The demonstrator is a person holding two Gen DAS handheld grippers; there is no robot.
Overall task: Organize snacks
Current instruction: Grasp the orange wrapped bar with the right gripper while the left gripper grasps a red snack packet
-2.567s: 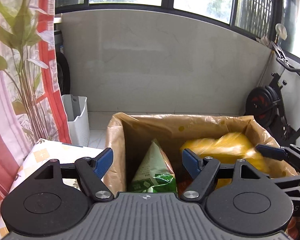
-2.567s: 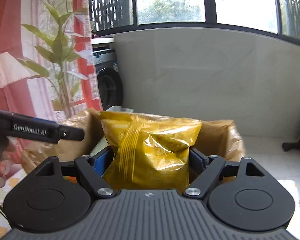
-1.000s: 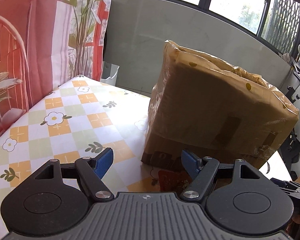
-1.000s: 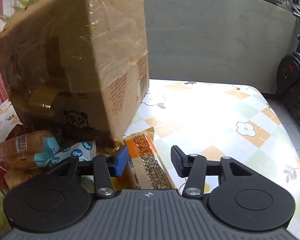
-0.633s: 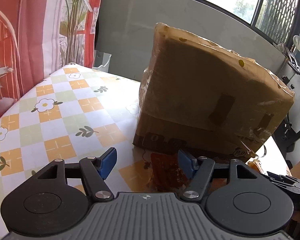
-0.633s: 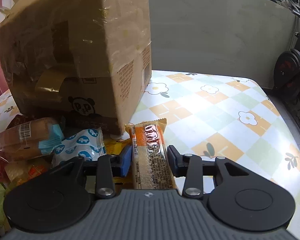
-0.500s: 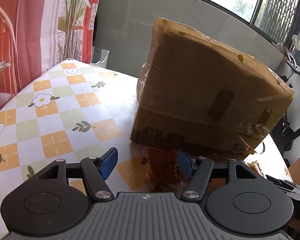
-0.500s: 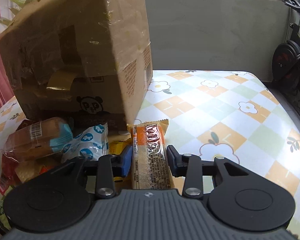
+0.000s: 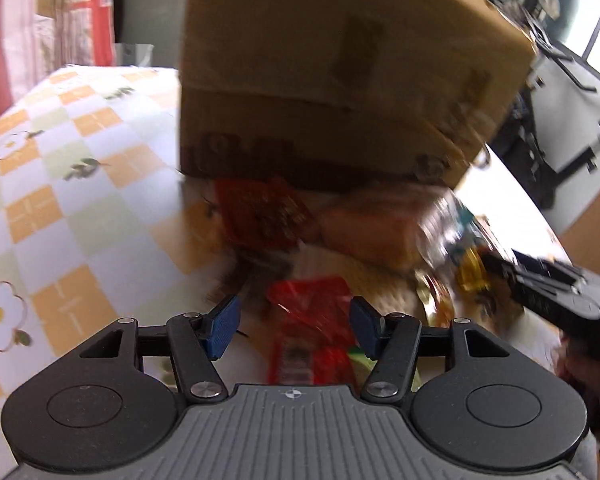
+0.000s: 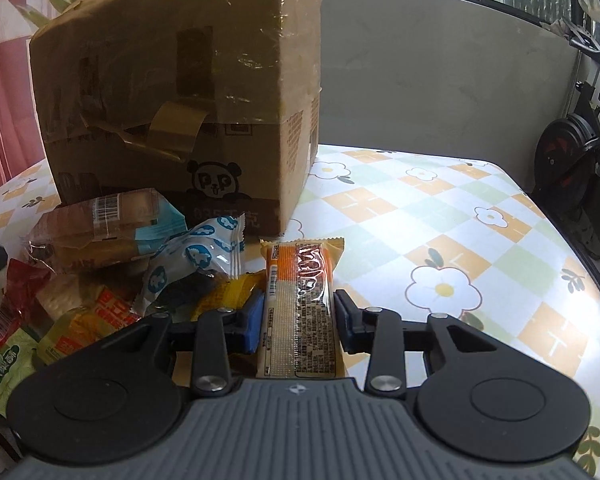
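The right gripper (image 10: 296,322) was pinching an orange snack bar (image 10: 300,304) lying beside the cardboard box (image 10: 180,92). The left gripper (image 9: 294,326), jaws spread and just closing, straddled a red packet (image 9: 310,320) on the table (image 9: 60,184) without touching.

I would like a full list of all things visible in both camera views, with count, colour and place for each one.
box: 1, brown, on the table behind the snacks
table: 1, white, orange and green checks
bar: 1, orange, between the right gripper's pads
blue pack: 1, white-blue, left of the bar
bread pack: 1, brown, against the box
red pack: 1, red, between the left gripper's pads, apart from them
exercise bike: 1, black, right of the table
left gripper: closing, blue pads
right gripper: shut on the bar
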